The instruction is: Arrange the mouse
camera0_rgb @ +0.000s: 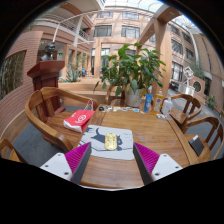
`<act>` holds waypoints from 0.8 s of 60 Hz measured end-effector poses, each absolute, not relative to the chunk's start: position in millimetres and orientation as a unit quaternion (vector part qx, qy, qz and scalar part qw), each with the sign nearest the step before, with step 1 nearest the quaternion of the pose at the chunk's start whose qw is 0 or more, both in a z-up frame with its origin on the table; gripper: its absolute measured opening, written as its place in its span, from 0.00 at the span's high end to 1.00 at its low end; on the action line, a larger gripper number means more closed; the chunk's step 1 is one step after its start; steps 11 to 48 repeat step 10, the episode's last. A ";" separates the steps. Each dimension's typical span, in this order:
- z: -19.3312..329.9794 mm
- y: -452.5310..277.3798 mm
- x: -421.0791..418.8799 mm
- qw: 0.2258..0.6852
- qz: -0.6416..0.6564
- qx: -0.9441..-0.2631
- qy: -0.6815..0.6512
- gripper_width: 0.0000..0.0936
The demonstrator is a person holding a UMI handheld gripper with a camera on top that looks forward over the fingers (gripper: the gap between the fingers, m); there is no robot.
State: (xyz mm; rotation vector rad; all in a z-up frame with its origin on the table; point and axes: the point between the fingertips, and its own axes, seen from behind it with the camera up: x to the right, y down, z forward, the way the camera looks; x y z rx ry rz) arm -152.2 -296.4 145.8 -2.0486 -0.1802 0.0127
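Wooden table [150, 130] carries a grey mat [108, 142] at twelve o'clock from your gripper [112, 158], and the yellowish mouse [111, 142] lies on it. Your fingers stand spread and hold nothing, so I judge the arranging is not yet begun.

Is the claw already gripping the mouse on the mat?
No, the open claw is short of the mouse, which lies untouched on its mat.
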 end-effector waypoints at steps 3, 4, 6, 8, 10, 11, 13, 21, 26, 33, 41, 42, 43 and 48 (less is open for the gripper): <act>145.5 -301.6 -153.0 0.518 0.005 -0.852 -0.074 0.09; 146.7 -303.6 -152.3 0.519 0.006 -0.852 -0.074 0.09; 148.7 -306.9 -151.2 0.521 0.008 -0.850 -0.072 0.09; 149.2 -309.9 -150.1 0.520 0.008 -0.851 -0.072 0.09; 148.5 -309.6 -150.6 0.518 0.007 -0.852 -0.071 0.09; 148.5 -309.6 -150.6 0.518 0.007 -0.852 -0.071 0.09; 148.5 -309.6 -150.6 0.518 0.007 -0.852 -0.071 0.09; 148.5 -309.6 -150.6 0.518 0.007 -0.852 -0.071 0.09; 148.5 -309.6 -150.6 0.518 0.007 -0.852 -0.071 0.09; 148.5 -309.6 -150.6 0.518 0.007 -0.852 -0.071 0.09; 148.5 -309.6 -150.6 0.518 0.007 -0.852 -0.071 0.09; 148.5 -309.6 -150.6 0.518 0.007 -0.852 -0.071 0.09; 148.5 -309.6 -150.6 0.518 0.007 -0.852 -0.071 0.09; 148.5 -309.6 -150.6 0.518 0.007 -0.852 -0.071 0.09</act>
